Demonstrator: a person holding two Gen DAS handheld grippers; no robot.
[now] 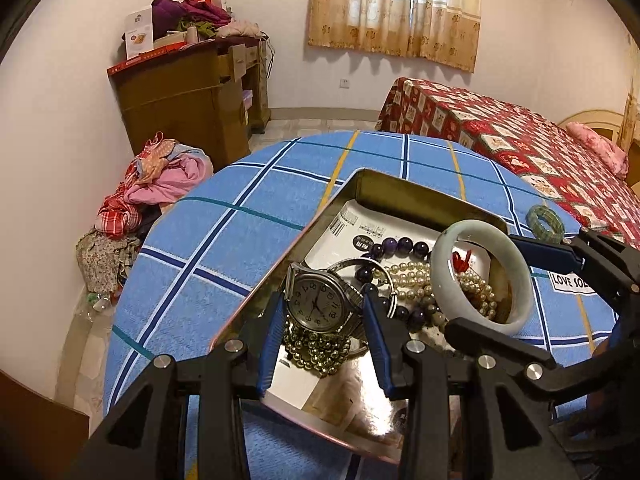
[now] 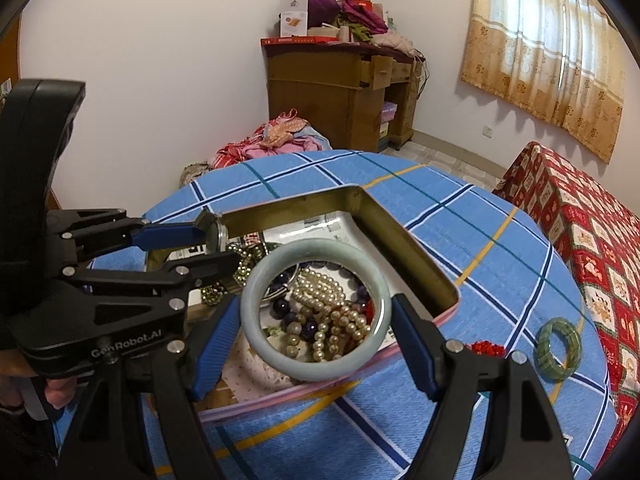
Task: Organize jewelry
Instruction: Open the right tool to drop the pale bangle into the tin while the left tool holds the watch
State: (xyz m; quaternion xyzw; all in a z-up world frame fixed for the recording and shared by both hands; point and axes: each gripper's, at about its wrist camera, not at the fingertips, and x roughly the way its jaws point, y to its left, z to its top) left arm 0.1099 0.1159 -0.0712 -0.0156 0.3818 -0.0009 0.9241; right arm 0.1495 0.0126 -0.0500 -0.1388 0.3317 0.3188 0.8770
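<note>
Gripping a silver wristwatch [image 1: 320, 300] by its case, the left tongs [image 1: 324, 320] are closed on it just above the tin box [image 1: 400, 188], blue pads on either side of the white dial; metal expansion band curls behind it. Right tongs [image 2: 316, 332] clamp a pale grey-green jade bangle [image 2: 316, 364], held upright over the near side of the tin box, pads pressed on its outer rim left and right. Inside the tin box: white pearl strand [image 2: 320, 292], dark purple bead bracelet [image 1: 400, 246], gold bead bracelet [image 1: 316, 350], all piled on printed paper. A darker green segmented bangle [image 2: 558, 348] lies on the blue plaid tabletop [image 1: 224, 240] to the right of the tin box, well apart from both tongs; small red beaded piece [image 2: 486, 348] near it, between it and the tin box
</note>
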